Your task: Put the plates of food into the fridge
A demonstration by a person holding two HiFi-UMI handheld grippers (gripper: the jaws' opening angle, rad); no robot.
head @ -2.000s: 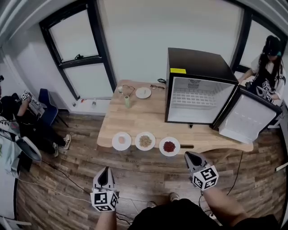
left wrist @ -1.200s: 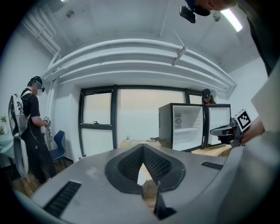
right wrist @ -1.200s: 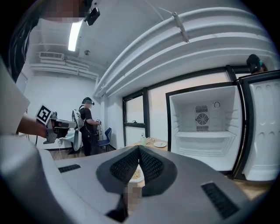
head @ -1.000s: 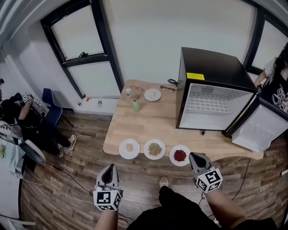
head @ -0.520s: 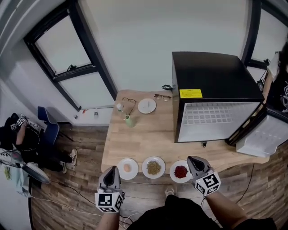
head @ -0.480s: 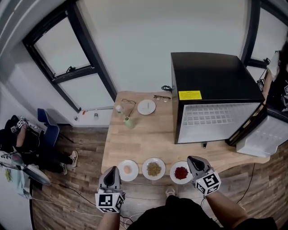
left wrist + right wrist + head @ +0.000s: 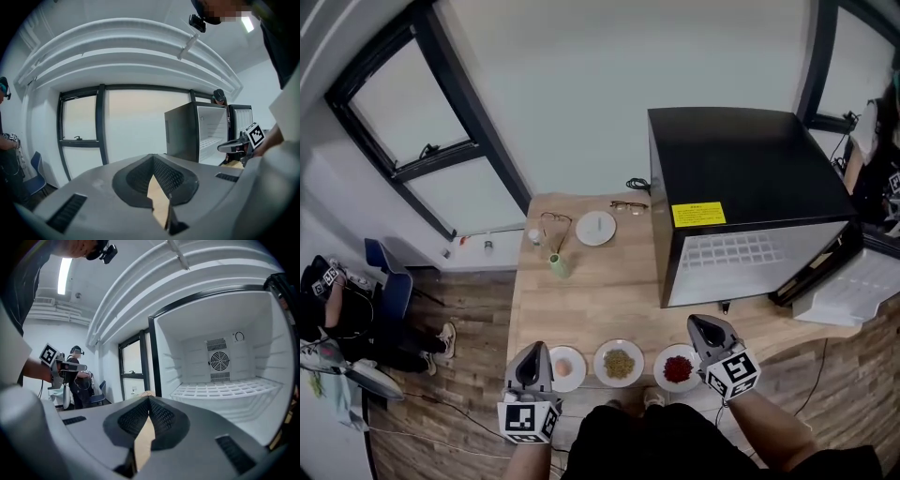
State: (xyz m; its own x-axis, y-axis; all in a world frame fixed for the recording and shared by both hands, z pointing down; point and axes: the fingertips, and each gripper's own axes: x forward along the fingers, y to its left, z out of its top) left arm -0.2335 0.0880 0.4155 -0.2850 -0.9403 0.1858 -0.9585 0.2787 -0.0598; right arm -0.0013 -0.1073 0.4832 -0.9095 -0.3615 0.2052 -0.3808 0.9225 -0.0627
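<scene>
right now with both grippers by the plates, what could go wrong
Both the left gripper and right gripper are shut, so pushing in could shove a plate rather than grip it. The red food plate and pink food plate sit near the front edge of the table and might slide off.

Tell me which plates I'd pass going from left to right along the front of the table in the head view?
First the plate with the pink food, then the plate with the greenish-brown food, then the plate with the red food.
</scene>
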